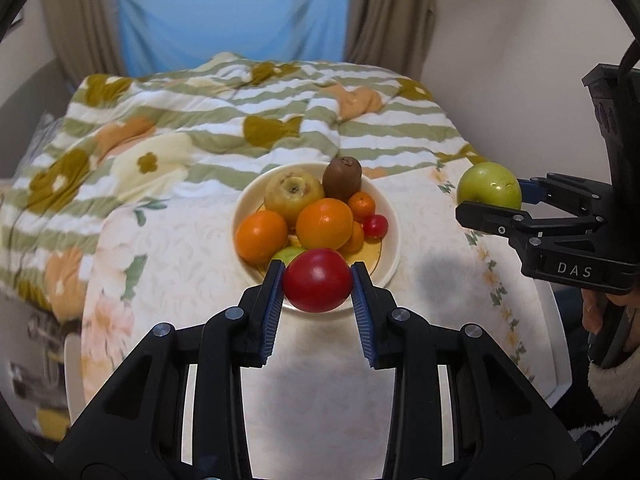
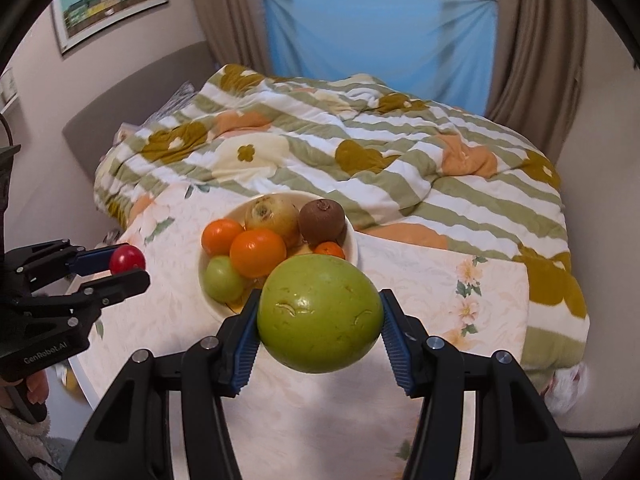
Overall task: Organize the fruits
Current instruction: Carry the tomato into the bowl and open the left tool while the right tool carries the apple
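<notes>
The left gripper [image 1: 318, 280] clasps a red fruit [image 1: 318, 280], perhaps a tomato; the right gripper [image 2: 319, 316] clasps a green apple [image 2: 319, 316]. The bowl [image 1: 390, 216] sits near the floral tabletop's [image 1: 168, 248] far edge, against a striped quilt [image 1: 224, 120] under curtains [image 1: 394, 12].

Striped floral quilt [image 2: 360, 140] on bed, blue-covered window [image 2: 376, 32], beige curtains [image 2: 528, 60]

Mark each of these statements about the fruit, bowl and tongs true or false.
1. The left tongs grip a red fruit. True.
2. The right tongs are empty. False: they grip a green fruit.
3. A kiwi sits in the bowl. True.
4. The bowl holds no oranges. False: at least two oranges lie in it.
5. The bowl stands on the striped quilt. False: it stands on a floral cloth.
</notes>
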